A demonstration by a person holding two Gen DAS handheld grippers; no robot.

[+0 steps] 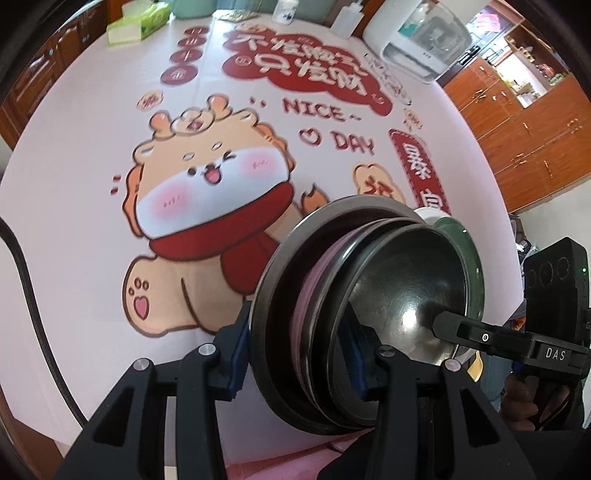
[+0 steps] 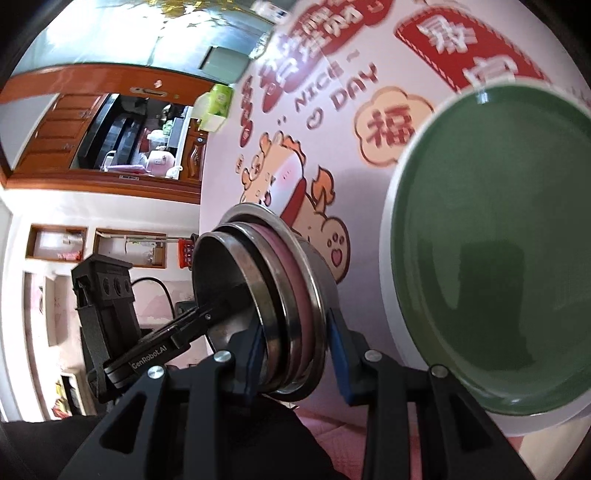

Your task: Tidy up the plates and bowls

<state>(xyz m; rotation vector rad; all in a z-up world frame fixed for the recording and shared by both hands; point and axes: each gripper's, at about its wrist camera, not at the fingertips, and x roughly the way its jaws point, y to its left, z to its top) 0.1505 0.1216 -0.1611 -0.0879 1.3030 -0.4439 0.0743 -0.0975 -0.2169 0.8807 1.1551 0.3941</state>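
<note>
A nested stack of bowls [image 1: 369,295], steel ones with a pink one between, is tilted up off the printed tablecloth. My left gripper [image 1: 299,354] is shut on the stack's near rim, with one blue pad on each side. My right gripper [image 2: 295,350] is shut on the opposite rim of the same stack of bowls [image 2: 266,295]. One of its fingers [image 1: 458,328] reaches into the innermost steel bowl. A left finger [image 2: 195,321] shows inside the bowl in the right wrist view. A green plate [image 2: 491,251] with a white rim lies on the table beside the stack, partly hidden behind the bowls as the green plate [image 1: 456,229].
The table [image 1: 92,240] carries a white cloth with a cartoon print. At its far edge stand a green tissue box [image 1: 147,22], a squeeze bottle [image 1: 347,18], a white appliance [image 1: 417,40] and clear glasses [image 1: 388,77]. Wooden cabinets [image 1: 524,122] line the wall.
</note>
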